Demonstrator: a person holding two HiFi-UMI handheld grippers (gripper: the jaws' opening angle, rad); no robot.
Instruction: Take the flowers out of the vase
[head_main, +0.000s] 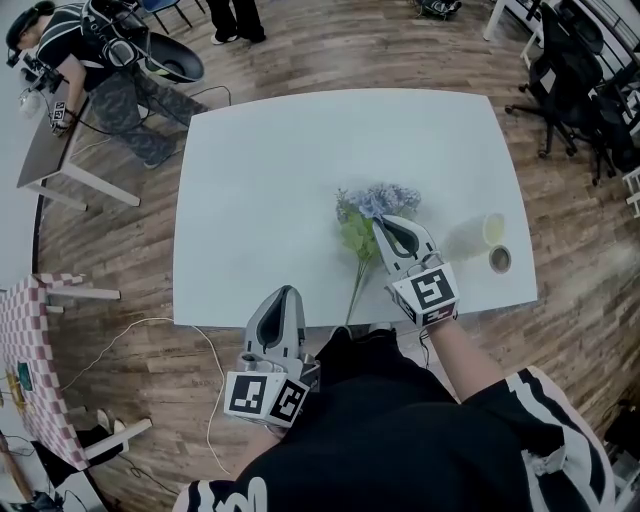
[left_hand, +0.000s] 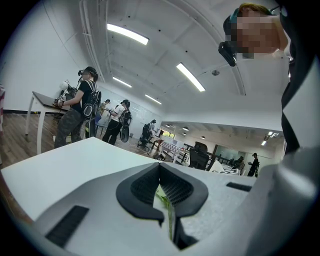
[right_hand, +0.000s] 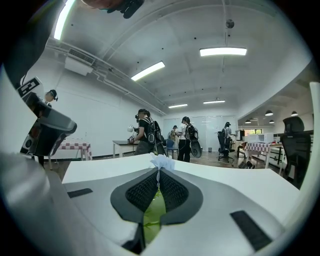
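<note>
Head view: flowers (head_main: 380, 202) lie flat on the table (head_main: 260, 170), apart from what looks like the vase (head_main: 494, 230). Right gripper (head_main: 386, 226) is clamped on the leafy stem, left gripper (head_main: 285, 294) closed, empty. They look light, floppy and crushable, so I'd grip low on the stem.

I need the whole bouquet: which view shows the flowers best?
Head view: the flowers show blooms, leaves and stem on the table. Right gripper view: only a bloom and leaf at its jaws. Left gripper view: a green sliver.
</note>
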